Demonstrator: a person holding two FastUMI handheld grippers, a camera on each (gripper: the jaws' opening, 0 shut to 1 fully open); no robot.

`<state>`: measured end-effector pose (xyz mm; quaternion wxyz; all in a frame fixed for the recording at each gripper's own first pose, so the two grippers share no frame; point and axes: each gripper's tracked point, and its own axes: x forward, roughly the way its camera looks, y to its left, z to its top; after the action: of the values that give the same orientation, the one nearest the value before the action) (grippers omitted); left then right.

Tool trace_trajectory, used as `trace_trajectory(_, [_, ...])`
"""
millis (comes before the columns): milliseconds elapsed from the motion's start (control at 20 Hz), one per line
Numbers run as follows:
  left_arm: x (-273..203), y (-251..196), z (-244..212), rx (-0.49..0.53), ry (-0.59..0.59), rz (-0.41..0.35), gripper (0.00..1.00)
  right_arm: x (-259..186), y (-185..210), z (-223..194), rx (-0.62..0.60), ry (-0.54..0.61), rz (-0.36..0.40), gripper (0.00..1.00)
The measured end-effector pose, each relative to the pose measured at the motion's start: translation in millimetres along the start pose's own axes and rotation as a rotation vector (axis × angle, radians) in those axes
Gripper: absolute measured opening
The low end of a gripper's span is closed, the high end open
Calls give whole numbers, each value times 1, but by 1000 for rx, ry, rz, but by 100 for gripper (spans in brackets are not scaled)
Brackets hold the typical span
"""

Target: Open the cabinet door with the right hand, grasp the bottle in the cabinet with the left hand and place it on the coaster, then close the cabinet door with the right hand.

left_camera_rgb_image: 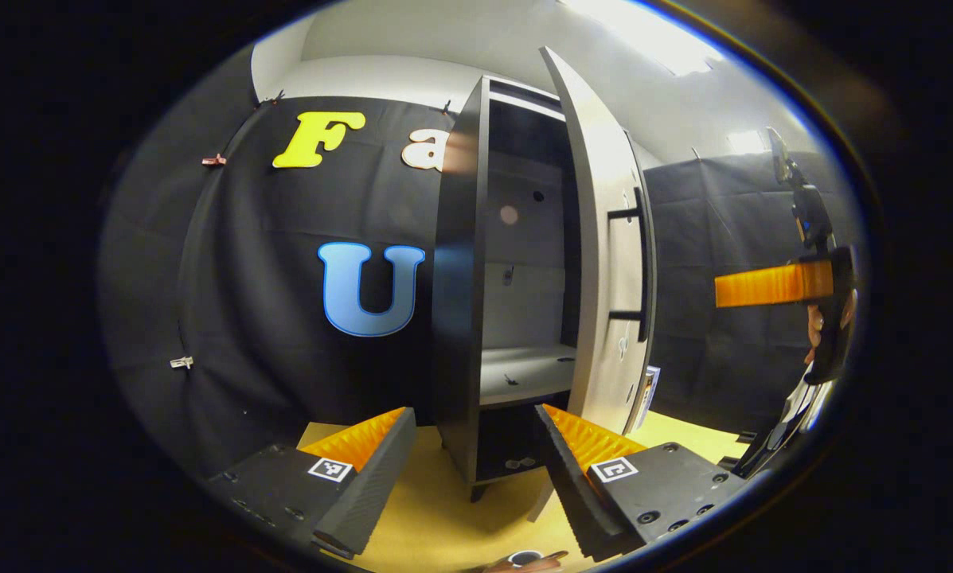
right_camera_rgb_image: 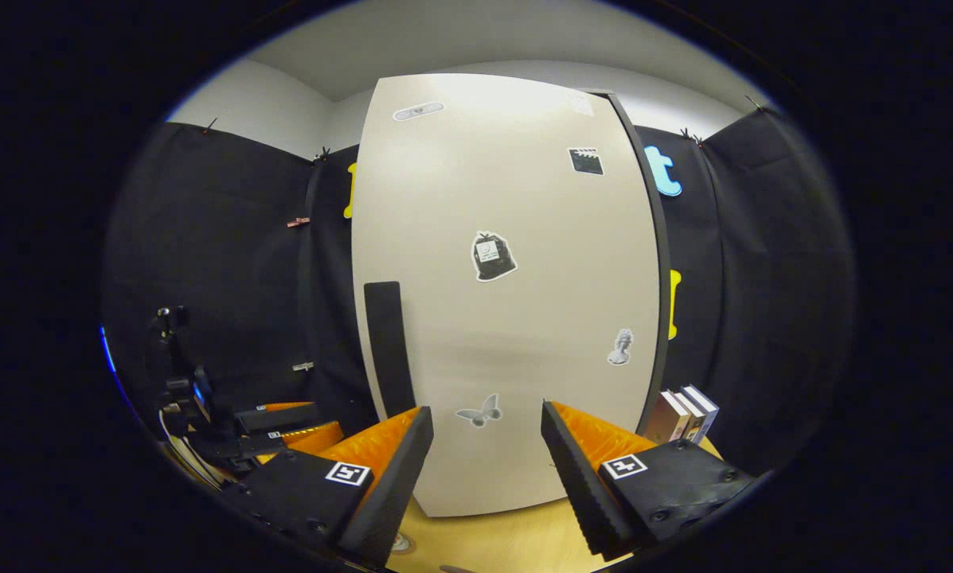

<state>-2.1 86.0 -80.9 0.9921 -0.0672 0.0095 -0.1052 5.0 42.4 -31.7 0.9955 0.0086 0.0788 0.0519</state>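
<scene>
The tall dark cabinet [left_camera_rgb_image: 456, 318] stands open in the left gripper view, and its pale inner shelf [left_camera_rgb_image: 524, 372] is bare. The white door [left_camera_rgb_image: 603, 278] swings out to the right with its black handle [left_camera_rgb_image: 643, 263] on the outer face. My left gripper [left_camera_rgb_image: 474, 414] is open in front of the cabinet with nothing between its fingers. A small round object [left_camera_rgb_image: 524, 557], cut off by the bottom edge, lies on the table below it; I cannot tell what it is. My right gripper [right_camera_rgb_image: 486, 410] is open, facing the door's outer face [right_camera_rgb_image: 508, 302] close to the handle [right_camera_rgb_image: 386, 346].
The yellow tabletop [left_camera_rgb_image: 444, 509] carries the cabinet. Several books [right_camera_rgb_image: 685, 414] stand to the right of the door. A hand holds the right gripper, whose finger [left_camera_rgb_image: 771, 285] shows at far right. The left gripper [right_camera_rgb_image: 277, 426] sits low at left.
</scene>
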Motion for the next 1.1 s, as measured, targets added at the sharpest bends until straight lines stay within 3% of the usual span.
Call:
trace_trajectory(50, [0, -11, 4, -6, -5, -4, 97, -3, -4, -1, -18, -6, 3, 90])
trace_trajectory(200, [3, -46, 10, -4, -19, -14, 93, -14, -22, -6, -43, -42, 4, 97])
trace_trajectory(350, [6, -82, 10, -19, -18, -38, 89, -23, -37, -6, -72, -93, 27, 98])
trace_trajectory(400, [7, -92, 9, -21, -14, -41, 93, -26, -43, -4, -74, -117, 22, 98])
trace_trajectory(550, [14, -109, 4, -17, 0, -23, 93, -42, -45, -2, -33, -159, 73, 98])
trace_trajectory(600, [13, -116, 4, -16, -1, -16, 97, -45, -51, -1, -51, -166, 73, 97])
trace_trajectory(750, [17, -132, 1, -10, -1, 6, 93, -50, -72, -5, -163, -168, 34, 98])
trace_trajectory(1100, [9, -170, 14, 65, -38, 63, 93, -53, -90, -10, -149, -178, 104, 97])
